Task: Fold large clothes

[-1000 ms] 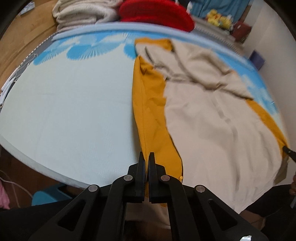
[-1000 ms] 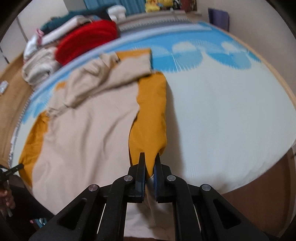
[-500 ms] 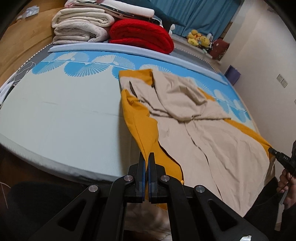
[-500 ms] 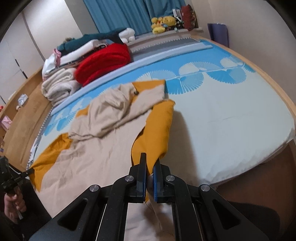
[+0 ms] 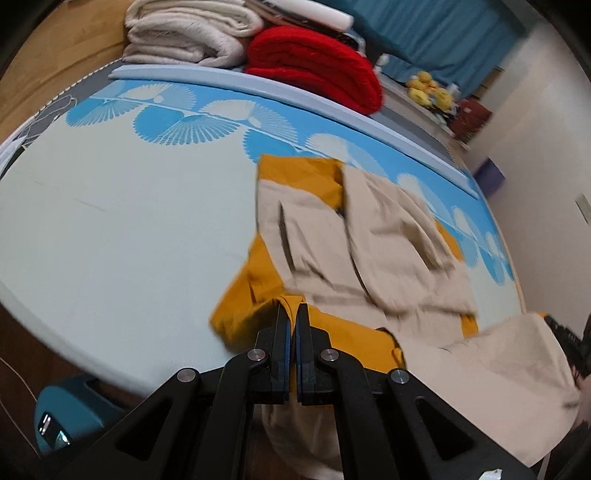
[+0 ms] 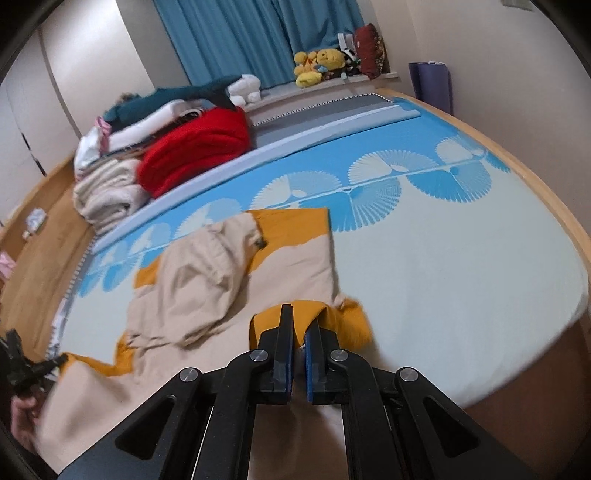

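Observation:
A large garment, beige with a mustard-yellow lining (image 5: 369,243), lies on the bed; it also shows in the right wrist view (image 6: 207,280). My left gripper (image 5: 291,310) is shut on one lower corner of the garment, lifted above the near part of the bed. My right gripper (image 6: 300,317) is shut on the other lower corner, where the mustard cloth bunches at the fingertips. The lower hem hangs between the two grippers and folds toward the collar. The other gripper shows at each view's edge (image 5: 565,332) (image 6: 33,365).
The bed (image 6: 443,280) has a pale sheet with a blue fan pattern. Folded cream towels (image 5: 184,33) and a red blanket (image 5: 314,66) lie stacked beyond its far edge. Plush toys (image 6: 317,62) sit by blue curtains. A teal object (image 5: 62,417) is on the floor.
Both grippers have lifted the lower hem and carried it forward over the garment. The long flat lower half is now doubled up, with more mustard lining showing.

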Motion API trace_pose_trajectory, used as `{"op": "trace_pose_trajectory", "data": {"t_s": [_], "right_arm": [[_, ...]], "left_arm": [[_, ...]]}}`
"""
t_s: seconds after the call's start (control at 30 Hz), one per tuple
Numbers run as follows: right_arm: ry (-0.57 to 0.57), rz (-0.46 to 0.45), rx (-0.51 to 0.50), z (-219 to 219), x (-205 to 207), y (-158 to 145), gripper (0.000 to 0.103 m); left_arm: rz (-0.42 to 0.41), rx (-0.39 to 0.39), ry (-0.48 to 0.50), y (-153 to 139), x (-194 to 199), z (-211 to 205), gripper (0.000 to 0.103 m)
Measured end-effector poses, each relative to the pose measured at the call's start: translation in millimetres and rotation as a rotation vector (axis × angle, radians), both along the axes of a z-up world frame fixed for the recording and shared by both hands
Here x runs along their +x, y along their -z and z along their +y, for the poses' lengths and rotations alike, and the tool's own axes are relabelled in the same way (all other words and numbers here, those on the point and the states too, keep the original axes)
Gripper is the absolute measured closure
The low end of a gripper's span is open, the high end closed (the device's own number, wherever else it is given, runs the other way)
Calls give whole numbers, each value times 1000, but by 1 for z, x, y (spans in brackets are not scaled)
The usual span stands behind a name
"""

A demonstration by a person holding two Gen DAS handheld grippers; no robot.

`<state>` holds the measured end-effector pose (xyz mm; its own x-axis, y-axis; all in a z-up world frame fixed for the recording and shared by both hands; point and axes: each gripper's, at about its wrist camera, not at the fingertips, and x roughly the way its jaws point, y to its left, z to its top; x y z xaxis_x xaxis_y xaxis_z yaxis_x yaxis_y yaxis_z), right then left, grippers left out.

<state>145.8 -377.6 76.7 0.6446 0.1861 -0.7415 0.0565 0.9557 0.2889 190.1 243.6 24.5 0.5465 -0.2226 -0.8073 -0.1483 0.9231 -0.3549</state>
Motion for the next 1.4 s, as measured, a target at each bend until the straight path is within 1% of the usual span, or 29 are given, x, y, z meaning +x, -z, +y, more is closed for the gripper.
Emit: {"op": "trace_pose_trajectory", "data": {"t_s": [0.1, 0.17, 0.23, 0.33, 0.37, 0.4, 0.47, 0.53, 0.6, 0.67, 0.7, 0.73, 0.8, 0.83, 0.93, 1.0, 1.07, 1.13, 1.2, 1.23, 1.27, 1.3, 1.33, 1.37, 1.4], "right_arm": [[1, 54, -52, -4, 52, 21, 98], [3, 89, -82, -4, 79, 37, 98], [24, 125, -88, -6, 106, 60, 98], [56, 199, -115, -3, 134, 91, 98], [64, 202, -119, -2, 140, 94, 98], [71, 203, -124, 0, 147, 97, 98], [73, 210, -144, 4, 155, 102, 98], [74, 220, -167, 7, 160, 110, 98], [80, 235, -176, 8, 164, 115, 98], [84, 228, -172, 9, 165, 116, 97], [85, 230, -170, 9, 165, 116, 95], [86, 234, -157, 8, 163, 117, 94], [86, 231, -130, 6, 160, 117, 93], [84, 228, -118, 6, 158, 116, 92], [69, 221, -76, 3, 150, 115, 81], [56, 233, -58, 3, 145, 117, 68], [43, 259, -64, 4, 142, 122, 61], [30, 289, -65, 5, 139, 127, 60], [21, 319, -60, 5, 136, 133, 60], [16, 338, -52, 4, 135, 136, 60], [12, 347, -44, 4, 134, 138, 60], [7, 351, -37, 4, 133, 138, 60], [-2, 351, -34, 4, 132, 139, 60], [-11, 351, -32, 5, 131, 139, 60], [-18, 351, -32, 6, 130, 139, 62]], "left_arm": [[22, 34, -40, 15, 44, 7, 103], [78, 11, -66, 35, 73, 11, 103], [117, 16, -73, 47, 91, 11, 102], [148, 61, -63, 56, 111, 7, 102], [155, 71, -63, 58, 115, 7, 102], [163, 66, -67, 61, 119, 10, 102], [182, 44, -77, 65, 124, 13, 100], [217, 34, -85, 72, 128, 17, 94], [236, 25, -95, 76, 130, 19, 93], [251, 6, -103, 78, 131, 21, 92], [259, 2, -105, 79, 131, 21, 86], [268, -12, -104, 81, 130, 21, 76], [287, -56, -98, 84, 127, 20, 64], [296, -79, -89, 86, 125, 19, 62], [328, -91, -64, 90, 119, 14, 56], [351, -87, -43, 93, 114, 10, 55], [365, -79, -31, 94, 110, 7, 55], [373, -70, -25, 95, 107, 5, 55], [373, -66, -26, 94, 105, 5, 59], [371, -63, -25, 94, 105, 4, 68], [371, -58, -24, 95, 105, 3, 73], [370, -55, -22, 95, 104, 3, 82], [364, -58, -20, 94, 104, 2, 88], [355, -59, -18, 93, 105, 1, 90], [344, -54, -17, 91, 105, 0, 93]]}}
